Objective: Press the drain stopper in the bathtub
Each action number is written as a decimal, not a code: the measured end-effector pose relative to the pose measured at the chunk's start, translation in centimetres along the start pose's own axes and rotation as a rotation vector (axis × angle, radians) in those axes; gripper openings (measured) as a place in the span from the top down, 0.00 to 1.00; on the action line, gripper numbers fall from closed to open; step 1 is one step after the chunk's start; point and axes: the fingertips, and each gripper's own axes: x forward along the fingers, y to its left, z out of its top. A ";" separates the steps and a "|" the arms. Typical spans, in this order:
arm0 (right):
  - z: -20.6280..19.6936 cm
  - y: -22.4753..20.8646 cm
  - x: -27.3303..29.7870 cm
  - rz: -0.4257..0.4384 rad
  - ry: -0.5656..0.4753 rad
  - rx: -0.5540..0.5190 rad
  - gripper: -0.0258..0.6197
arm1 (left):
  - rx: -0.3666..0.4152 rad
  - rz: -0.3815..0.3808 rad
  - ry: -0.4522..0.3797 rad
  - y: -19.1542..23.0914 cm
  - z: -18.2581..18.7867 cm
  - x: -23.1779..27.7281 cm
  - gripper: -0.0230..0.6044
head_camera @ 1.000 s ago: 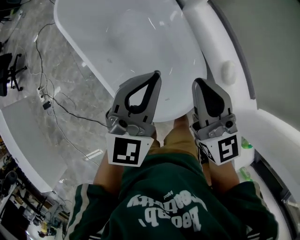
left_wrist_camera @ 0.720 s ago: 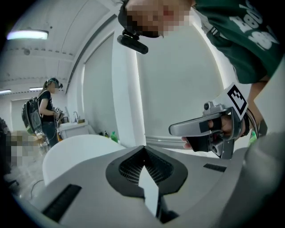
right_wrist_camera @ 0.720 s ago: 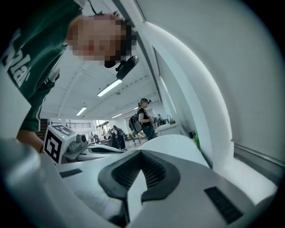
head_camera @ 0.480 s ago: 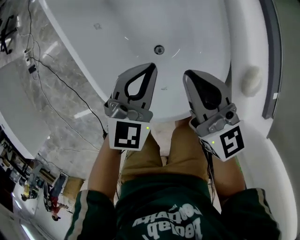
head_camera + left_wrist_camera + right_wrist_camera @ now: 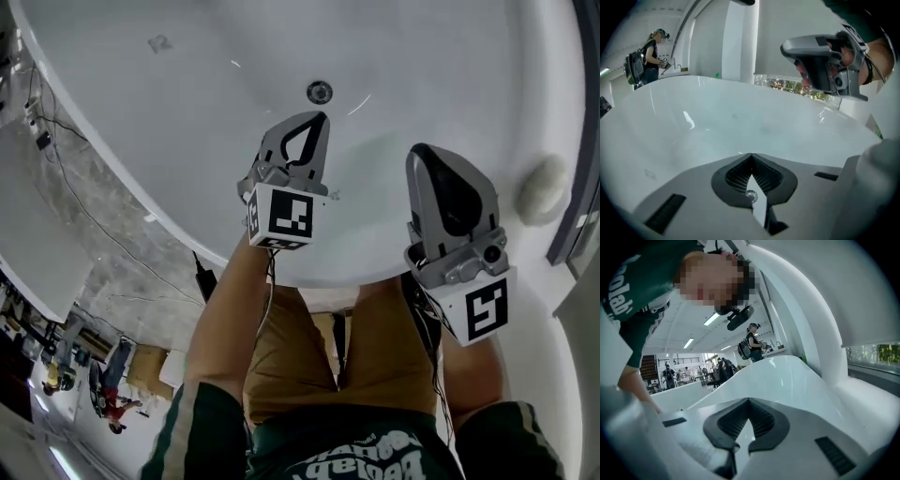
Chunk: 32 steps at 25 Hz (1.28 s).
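Observation:
The round metal drain stopper [image 5: 319, 92] sits in the floor of the white bathtub [image 5: 141, 122]. My left gripper [image 5: 321, 117] reaches over the tub's near rim, its tips a short way in front of the stopper, shut with nothing held. In the left gripper view its jaws [image 5: 751, 155] meet at the tips, and a small round metal disc [image 5: 751, 195] shows through the gap below them. My right gripper [image 5: 421, 150] hangs further back over the rim at the right, also shut and empty; its own view shows its tips [image 5: 749, 400] together.
A round white knob [image 5: 541, 187] sits on the tub's right ledge. Black cables [image 5: 89, 220] run across the marble floor to the left of the tub. The person's legs stand against the near rim [image 5: 309, 281]. A bystander with a backpack [image 5: 644, 56] stands beyond the tub.
The left gripper has pushed forward over the rim into the tub, closer to the stopper. The right gripper has stayed back and drifted right. The view has tilted further over the tub.

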 end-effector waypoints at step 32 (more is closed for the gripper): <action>-14.1 -5.7 3.2 -0.097 0.146 0.090 0.94 | -0.121 -0.053 0.469 0.0 -22.3 18.4 0.96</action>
